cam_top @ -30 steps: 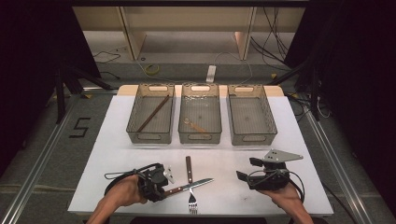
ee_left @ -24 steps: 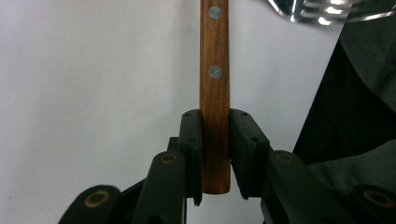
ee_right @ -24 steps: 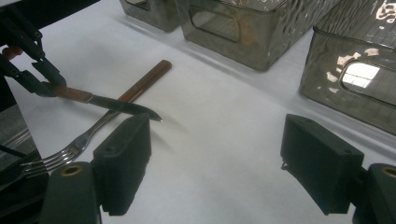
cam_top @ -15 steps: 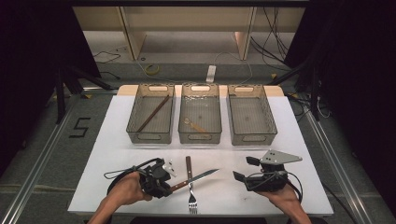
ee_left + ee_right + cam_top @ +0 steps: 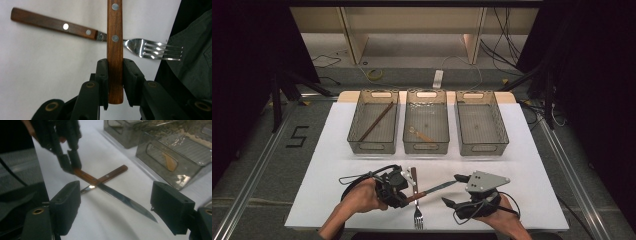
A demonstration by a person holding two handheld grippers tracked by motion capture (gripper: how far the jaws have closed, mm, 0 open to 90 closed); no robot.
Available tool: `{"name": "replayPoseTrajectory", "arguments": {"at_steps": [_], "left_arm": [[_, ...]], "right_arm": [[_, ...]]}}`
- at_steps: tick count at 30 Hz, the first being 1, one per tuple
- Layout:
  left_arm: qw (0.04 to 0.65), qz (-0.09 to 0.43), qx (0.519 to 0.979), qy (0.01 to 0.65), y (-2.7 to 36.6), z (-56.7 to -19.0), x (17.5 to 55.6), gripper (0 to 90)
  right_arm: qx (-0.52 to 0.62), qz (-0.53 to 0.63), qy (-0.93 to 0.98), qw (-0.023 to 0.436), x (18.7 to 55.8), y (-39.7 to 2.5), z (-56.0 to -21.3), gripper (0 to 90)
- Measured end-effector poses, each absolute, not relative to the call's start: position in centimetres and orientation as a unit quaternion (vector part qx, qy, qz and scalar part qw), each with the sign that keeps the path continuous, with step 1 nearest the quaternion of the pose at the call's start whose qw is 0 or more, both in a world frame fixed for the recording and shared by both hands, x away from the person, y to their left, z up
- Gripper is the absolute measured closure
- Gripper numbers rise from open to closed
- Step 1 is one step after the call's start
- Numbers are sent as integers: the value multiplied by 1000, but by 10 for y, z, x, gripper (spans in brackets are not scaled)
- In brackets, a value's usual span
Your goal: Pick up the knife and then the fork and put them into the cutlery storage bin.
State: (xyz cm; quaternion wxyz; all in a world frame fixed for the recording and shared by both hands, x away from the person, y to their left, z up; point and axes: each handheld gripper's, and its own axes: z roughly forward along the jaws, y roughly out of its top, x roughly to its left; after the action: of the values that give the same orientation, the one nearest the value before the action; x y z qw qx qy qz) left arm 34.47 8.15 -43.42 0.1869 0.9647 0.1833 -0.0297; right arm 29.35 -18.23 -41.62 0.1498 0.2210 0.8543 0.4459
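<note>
The left gripper (image 5: 404, 192) is closed on the wooden handle of a knife (image 5: 437, 189); in the left gripper view both jaws press the handle (image 5: 115, 55) from its two sides, near the handle end, w/ the butt sticking out a little behind the pads. The knife is lifted off the table (image 5: 532, 150), its blade pointing to the right, toward the right gripper (image 5: 456, 191). In the right gripper view the blade (image 5: 125, 201) reaches in between the two wide-apart jaws of the right gripper, tip nearer to the right jaw, but touching neither jaw. So the right gripper is wide and holds nothing.

Under the knife a fork (image 5: 416, 200) lies flat on the white table, its wooden handle toward the baskets and the prongs toward the person. In the left gripper view the knife handle crosses over the fork (image 5: 150, 50) at approx. the neck, where wood meets metal.

Farther back stand 3 mesh baskets in a row, just beside each other. The left basket (image 5: 357, 125) has a long dark stick lying diagonal in it. The middle basket (image 5: 408, 125) holds a small light-coloured utensil; I cannot tell exactly what. The right basket (image 5: 497, 125) is well apart from both grippers.
</note>
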Motion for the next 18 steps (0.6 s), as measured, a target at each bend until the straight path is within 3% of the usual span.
{"name": "replayPoseTrajectory", "arguments": {"at_steps": [15, 18], "left_arm": [[167, -53, 976, 129, 50, -424, 353, 748], [158, -54, 978, 122, 47, -424, 352, 748]], "right_arm": [[128, 371, 900, 192, 296, -147, -433, 297], [93, 342, 911, 210, 296, -141, -438, 348]]}}
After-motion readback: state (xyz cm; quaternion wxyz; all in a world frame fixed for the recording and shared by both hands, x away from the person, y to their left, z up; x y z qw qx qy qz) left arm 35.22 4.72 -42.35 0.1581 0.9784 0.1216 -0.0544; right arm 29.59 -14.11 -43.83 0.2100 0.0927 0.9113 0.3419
